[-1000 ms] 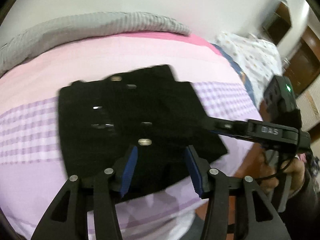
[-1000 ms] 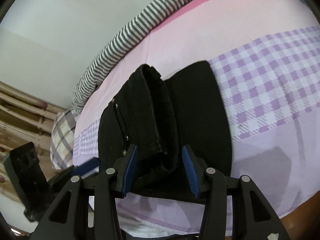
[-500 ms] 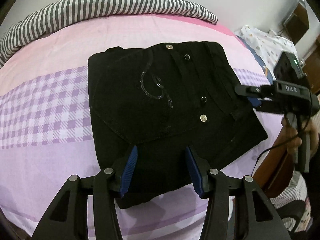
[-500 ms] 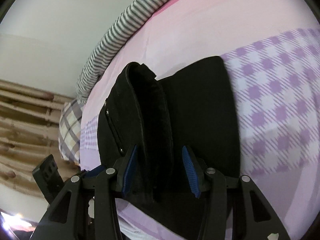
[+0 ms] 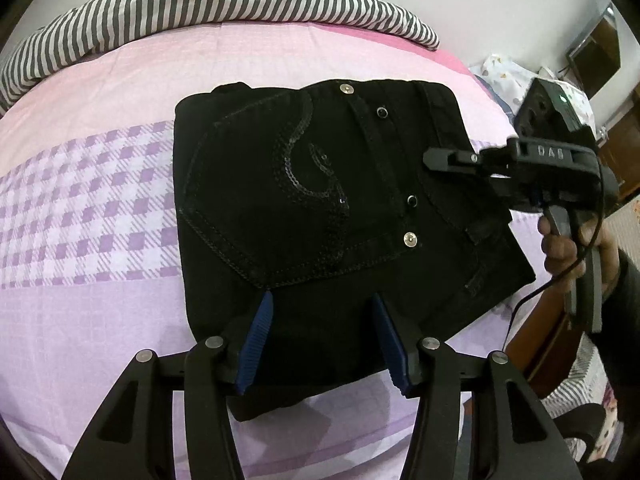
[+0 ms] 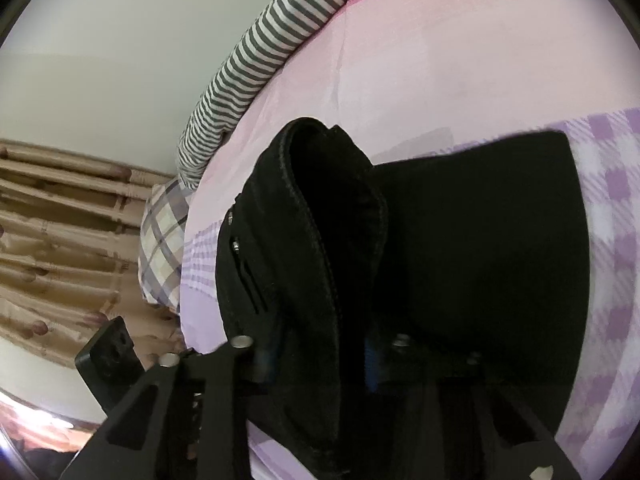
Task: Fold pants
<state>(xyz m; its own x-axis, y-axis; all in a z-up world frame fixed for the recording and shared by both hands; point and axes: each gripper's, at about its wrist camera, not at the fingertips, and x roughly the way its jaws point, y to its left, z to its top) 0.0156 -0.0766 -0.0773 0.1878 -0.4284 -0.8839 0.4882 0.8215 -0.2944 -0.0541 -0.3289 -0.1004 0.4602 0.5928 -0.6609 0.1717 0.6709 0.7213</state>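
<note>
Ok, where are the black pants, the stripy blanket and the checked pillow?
black pants (image 5: 320,208), left wrist view, on the sequin swirl of the back pocket.
stripy blanket (image 5: 224,4), left wrist view, on the middle of its rolled edge.
checked pillow (image 6: 162,244), right wrist view, on its front face.

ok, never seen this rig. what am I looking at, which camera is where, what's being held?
No robot: a person holds a two-finger clamp in each hand, each with a fisheye camera looking along its fingers. The left view shows folded black pants on a pink and purple bedsheet, a striped blanket behind. The left gripper hangs open over their near edge. The right gripper, also visible in the left view, has just been closing and pinches the pants' thick folded edge.
</note>
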